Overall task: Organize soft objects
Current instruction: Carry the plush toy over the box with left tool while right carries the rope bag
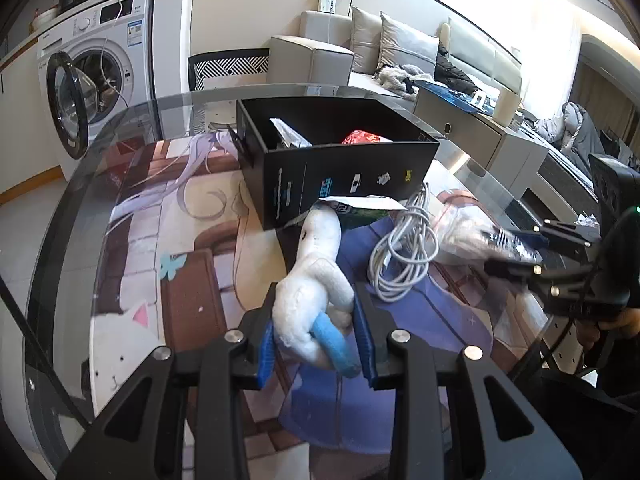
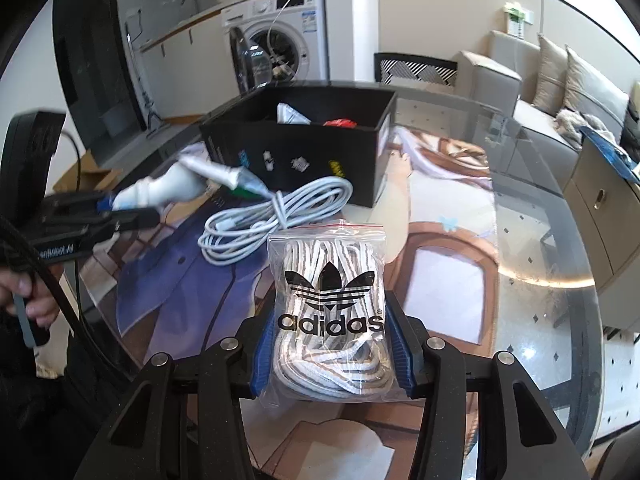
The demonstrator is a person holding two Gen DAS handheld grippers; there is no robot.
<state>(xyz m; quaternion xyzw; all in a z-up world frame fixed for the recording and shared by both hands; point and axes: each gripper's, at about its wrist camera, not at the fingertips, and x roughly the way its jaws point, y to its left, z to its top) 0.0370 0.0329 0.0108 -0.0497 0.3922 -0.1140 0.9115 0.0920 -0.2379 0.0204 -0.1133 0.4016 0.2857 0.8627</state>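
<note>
My left gripper point(image 1: 316, 320) is shut on a white plush toy point(image 1: 316, 272) with blue feet, held above the table in front of the black box point(image 1: 340, 184). It also shows in the right wrist view point(image 2: 164, 190), blurred. My right gripper point(image 2: 330, 340) is shut on a clear Adidas bag of white laces point(image 2: 328, 300), held above the mat; the bag shows blurred in the left wrist view point(image 1: 468, 232). The open black box point(image 2: 296, 152) holds a white packet point(image 2: 290, 114) and a red item point(image 2: 340, 123).
A coiled white cable point(image 1: 404, 252) lies on the printed mat point(image 1: 192, 240) in front of the box, beside a green-and-white packet point(image 1: 360, 210). The glass table edge point(image 1: 52, 240) curves at left. A washing machine point(image 1: 96, 80) and sofa point(image 1: 400, 56) stand beyond.
</note>
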